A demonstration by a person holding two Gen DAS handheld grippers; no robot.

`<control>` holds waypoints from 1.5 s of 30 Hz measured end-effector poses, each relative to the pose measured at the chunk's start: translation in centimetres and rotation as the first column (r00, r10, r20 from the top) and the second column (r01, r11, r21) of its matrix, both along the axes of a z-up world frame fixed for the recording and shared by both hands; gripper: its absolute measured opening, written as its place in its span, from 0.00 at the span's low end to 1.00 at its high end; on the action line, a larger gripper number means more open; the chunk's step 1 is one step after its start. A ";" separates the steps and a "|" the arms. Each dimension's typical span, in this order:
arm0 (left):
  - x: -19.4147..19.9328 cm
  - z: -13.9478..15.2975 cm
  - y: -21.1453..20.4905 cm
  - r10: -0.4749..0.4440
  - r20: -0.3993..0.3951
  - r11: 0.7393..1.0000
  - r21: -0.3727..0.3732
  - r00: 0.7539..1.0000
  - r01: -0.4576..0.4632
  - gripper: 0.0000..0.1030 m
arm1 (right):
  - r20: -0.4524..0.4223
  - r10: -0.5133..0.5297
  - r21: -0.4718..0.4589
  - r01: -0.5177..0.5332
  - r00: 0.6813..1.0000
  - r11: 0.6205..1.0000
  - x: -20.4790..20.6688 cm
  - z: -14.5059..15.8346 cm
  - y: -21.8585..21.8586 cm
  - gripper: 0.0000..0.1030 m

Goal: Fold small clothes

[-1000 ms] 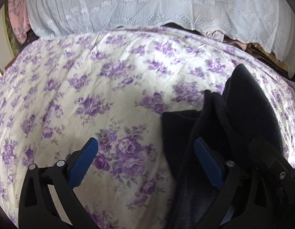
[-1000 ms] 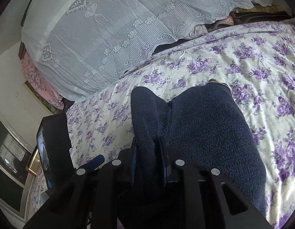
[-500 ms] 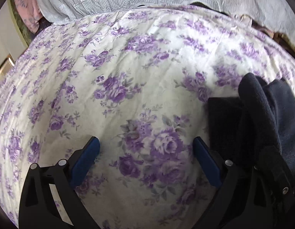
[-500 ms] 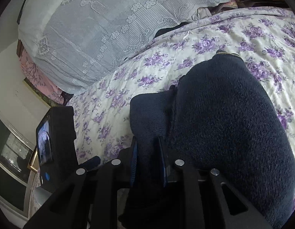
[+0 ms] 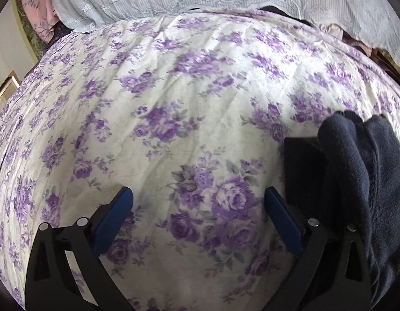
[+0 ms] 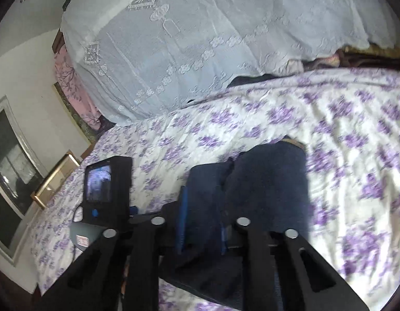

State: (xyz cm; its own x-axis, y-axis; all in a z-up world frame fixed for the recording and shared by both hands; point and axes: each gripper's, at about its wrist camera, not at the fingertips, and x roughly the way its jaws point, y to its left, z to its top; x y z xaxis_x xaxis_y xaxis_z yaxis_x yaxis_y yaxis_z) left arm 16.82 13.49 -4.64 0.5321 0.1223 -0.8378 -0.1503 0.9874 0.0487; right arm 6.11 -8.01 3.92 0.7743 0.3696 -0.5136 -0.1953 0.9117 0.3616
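Observation:
A dark navy knit garment (image 6: 267, 181) lies on the floral bedspread (image 5: 174, 90), with one edge raised. My right gripper (image 6: 202, 207) has a fold of that edge between its blue pads, and its jaws are closing on it. In the left wrist view the garment (image 5: 355, 168) bunches at the right edge, just beyond the right finger. My left gripper (image 5: 197, 191) stands open over bare bedspread, with nothing between its fingers.
A pale lace cover (image 6: 200, 39) drapes over a pile at the head of the bed. Pink floral cloth (image 6: 67, 77) and a gilt picture frame (image 6: 55, 178) lie past the bed's left edge. The left device's screen housing (image 6: 106, 189) sits left of my right gripper.
My left gripper has slid left off the garment and tilted down, so both fingers now hang over bedspread. My right gripper has pulled up and back, still holding the fold; the garment looks smaller.

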 end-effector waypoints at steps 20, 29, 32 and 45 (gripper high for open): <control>-3.0 0.9 -7.8 -0.174 0.121 0.983 0.080 0.977 0.165 0.96 | -0.139 0.115 0.012 -0.114 0.984 0.993 0.3 -7.0 -0.6 0.00; -4.6 4.5 -7.3 -0.182 0.222 0.982 0.093 0.958 0.165 0.96 | -0.038 -0.013 0.013 0.014 0.999 1.000 2.5 -1.2 -4.7 0.04; -5.0 5.5 -7.3 -0.220 0.238 0.974 0.001 0.946 0.226 0.96 | -0.086 -0.019 0.022 0.021 0.996 1.000 6.4 -1.2 -5.3 0.04; -2.9 0.1 -7.7 -0.244 0.100 0.962 -0.098 0.965 0.253 0.96 | -0.121 0.058 -0.012 -0.060 0.991 0.998 9.9 -7.3 -5.2 0.00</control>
State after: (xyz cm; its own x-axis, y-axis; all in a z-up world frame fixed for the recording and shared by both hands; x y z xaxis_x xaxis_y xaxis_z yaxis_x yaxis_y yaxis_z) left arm 13.92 5.75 -4.57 0.6050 -0.1124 -0.7883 0.1017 0.9928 -0.0635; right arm 15.99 -13.18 -3.42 0.6834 0.4043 -0.6079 -0.2047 0.9054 0.3720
